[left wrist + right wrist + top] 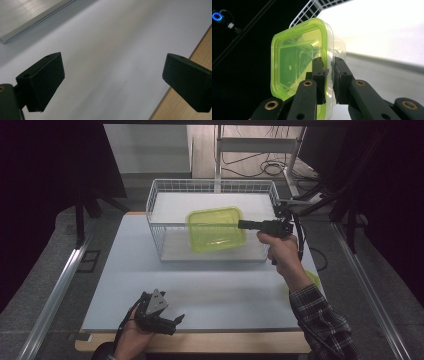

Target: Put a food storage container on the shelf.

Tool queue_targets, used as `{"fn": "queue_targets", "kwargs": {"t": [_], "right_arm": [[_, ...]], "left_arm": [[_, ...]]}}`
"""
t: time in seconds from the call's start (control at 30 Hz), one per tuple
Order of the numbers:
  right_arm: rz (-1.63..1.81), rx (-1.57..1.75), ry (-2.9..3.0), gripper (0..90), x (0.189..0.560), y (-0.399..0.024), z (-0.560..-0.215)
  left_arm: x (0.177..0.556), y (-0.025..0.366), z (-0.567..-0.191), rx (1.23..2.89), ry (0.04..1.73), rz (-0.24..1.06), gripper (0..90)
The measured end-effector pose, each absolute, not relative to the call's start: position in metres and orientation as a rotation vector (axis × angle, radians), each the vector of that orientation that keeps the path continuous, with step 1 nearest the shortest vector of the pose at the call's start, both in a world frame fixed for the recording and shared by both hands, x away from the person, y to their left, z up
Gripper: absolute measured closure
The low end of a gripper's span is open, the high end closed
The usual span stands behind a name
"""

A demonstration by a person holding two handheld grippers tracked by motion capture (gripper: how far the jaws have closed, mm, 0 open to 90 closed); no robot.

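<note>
A clear plastic container with a yellow-green lid [216, 229] hangs above the white wire basket [159, 215], tilted toward me. My right gripper [243, 224] reaches in from the right and is shut on the container's right edge. In the right gripper view the container [297, 62] stands on its side, and the gripper [328, 72] pinches its rim and lid between both pads. My left gripper [175, 322] rests at the table's front edge, held in a hand. Its jaws stand wide apart over the bare tabletop, with nothing between them in the left gripper view [112, 80].
The basket stands at the back of the pale grey table [210, 290], its floor white. A second yellow-green object [314, 279] peeks out behind the right forearm. A wooden strip [185, 100] runs along the table's front edge. Dark curtains and a metal rail flank the table.
</note>
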State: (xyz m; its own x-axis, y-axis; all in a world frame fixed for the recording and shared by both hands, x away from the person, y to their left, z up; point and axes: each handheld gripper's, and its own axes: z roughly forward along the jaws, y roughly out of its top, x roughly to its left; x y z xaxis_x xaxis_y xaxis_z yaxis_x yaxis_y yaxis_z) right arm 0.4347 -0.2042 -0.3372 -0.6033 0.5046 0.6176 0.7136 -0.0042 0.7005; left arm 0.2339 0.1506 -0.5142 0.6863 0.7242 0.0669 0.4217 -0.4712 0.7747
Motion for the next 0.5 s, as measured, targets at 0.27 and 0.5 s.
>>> {"fn": "queue_targets", "kwargs": {"t": [0.27,0.5], "right_arm": [[-1.701,-1.359,-2.068,80.5,0.452,-0.200,-0.322],[-1.734,-1.428,-2.044,80.5,0.466,-0.198,-0.315]], "left_arm": [[0.234,0.152,-0.514,2.097,0.859,0.486,3.4],[0.234,0.154,-0.514,2.062,0.859,0.462,2.8]]}}
